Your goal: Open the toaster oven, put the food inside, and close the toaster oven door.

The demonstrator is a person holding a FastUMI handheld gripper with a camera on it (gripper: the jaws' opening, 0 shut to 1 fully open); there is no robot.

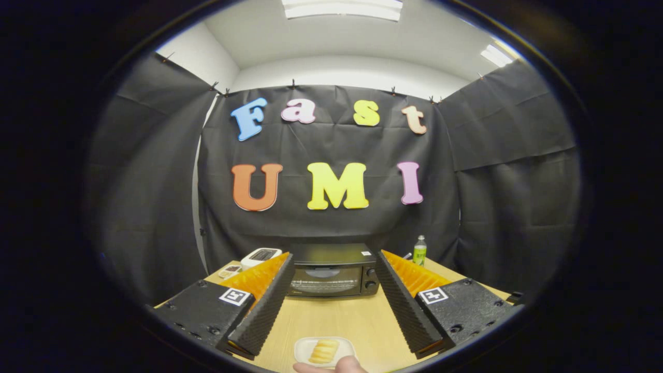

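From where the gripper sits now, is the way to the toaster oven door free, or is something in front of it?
Probably yes. The gripper is open, and the toaster oven stands straight ahead beyond its fingers, door shut. Bare table lies between. The plate of food sits nearer than the fingertips, touched by a hand, off that path.

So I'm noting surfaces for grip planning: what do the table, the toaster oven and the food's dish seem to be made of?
The table looks like pale wood or laminate, matte with faint grain. The toaster oven seems black painted metal, its closed door glossy glass by the reflections. The dish looks white and smooth, ceramic or plastic; I cannot tell which. The tongs are open, framing the oven.
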